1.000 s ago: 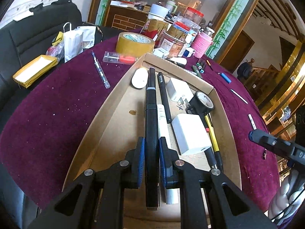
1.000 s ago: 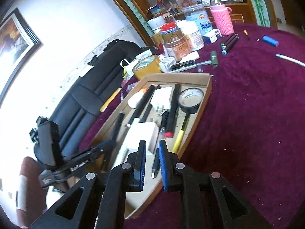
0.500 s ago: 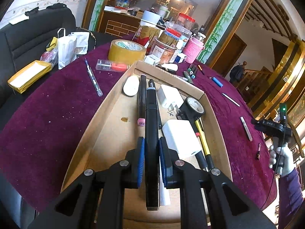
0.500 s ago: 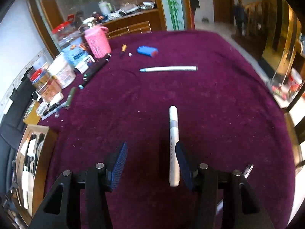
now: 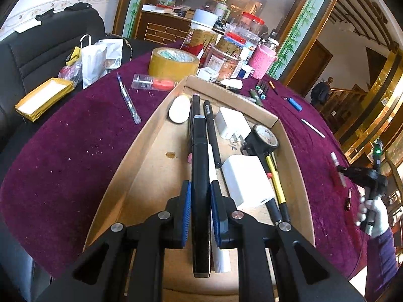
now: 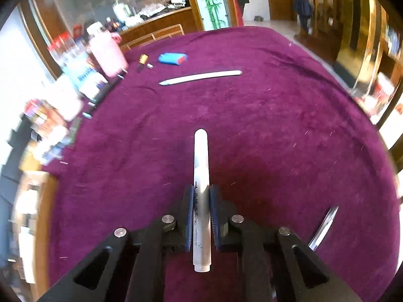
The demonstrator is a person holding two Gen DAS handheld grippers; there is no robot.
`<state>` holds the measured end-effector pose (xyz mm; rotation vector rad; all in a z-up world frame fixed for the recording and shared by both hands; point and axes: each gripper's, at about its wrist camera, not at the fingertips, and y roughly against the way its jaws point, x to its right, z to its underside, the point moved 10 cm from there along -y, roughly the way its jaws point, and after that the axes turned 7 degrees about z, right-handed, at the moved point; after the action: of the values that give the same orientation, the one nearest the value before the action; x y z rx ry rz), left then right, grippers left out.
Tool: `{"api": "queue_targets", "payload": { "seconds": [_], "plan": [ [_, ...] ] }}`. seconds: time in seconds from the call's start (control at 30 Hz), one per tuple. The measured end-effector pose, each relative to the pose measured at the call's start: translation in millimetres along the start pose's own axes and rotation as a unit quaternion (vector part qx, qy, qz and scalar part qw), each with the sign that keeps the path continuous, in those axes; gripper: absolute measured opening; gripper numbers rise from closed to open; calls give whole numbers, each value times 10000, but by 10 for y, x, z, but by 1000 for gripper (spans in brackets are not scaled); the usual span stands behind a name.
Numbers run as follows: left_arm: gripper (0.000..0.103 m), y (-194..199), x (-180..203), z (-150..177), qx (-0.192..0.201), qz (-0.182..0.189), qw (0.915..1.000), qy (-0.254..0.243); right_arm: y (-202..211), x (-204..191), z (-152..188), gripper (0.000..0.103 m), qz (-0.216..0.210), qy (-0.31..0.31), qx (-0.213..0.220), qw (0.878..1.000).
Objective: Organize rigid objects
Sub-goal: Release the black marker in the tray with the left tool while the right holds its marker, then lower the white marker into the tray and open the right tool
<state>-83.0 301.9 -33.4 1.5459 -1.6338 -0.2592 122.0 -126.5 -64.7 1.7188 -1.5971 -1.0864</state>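
Observation:
My left gripper (image 5: 199, 188) is shut on a long black marker (image 5: 200, 156), held lengthwise above the open cardboard box (image 5: 131, 151). The box holds white chargers (image 5: 246, 181), a round black tape roll (image 5: 264, 138), a yellow pen (image 5: 275, 181), a white oval piece (image 5: 179, 109) and dark pens. My right gripper (image 6: 201, 193) is shut on a white marker (image 6: 201, 156) just over the purple cloth, right of the box. The left wrist view shows that gripper (image 5: 362, 176) in a gloved hand (image 5: 375, 214).
On the cloth beyond my right gripper lie a white pen (image 6: 201, 76), a blue lighter (image 6: 172, 58) and metal tweezers (image 6: 323, 226). Jars, a pink cup (image 5: 263, 60) and a tape roll (image 5: 173, 61) crowd the far side. A blue pen (image 5: 128, 99) lies left of the box.
My right gripper swung away from the box to the right side of the table, opened around the white marker and closed on it. The left gripper kept still with the black marker.

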Motion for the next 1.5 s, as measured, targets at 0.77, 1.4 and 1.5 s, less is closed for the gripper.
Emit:
{"api": "queue_targets", "payload": {
  "seconds": [0.77, 1.4, 1.5],
  "plan": [
    [49, 134, -12, -110, 348, 16, 9994, 62, 810, -3250, 1707, 14, -2668, 2438, -1251, 9240],
    [61, 423, -142, -224, 768, 145, 9964, 323, 394, -3504, 1812, 16, -1749, 3025, -1241, 9287],
    [62, 415, -175, -229, 772, 153, 9961, 404, 418, -3469, 1854, 17, -1778, 2805, -1464, 9318]
  ]
}}
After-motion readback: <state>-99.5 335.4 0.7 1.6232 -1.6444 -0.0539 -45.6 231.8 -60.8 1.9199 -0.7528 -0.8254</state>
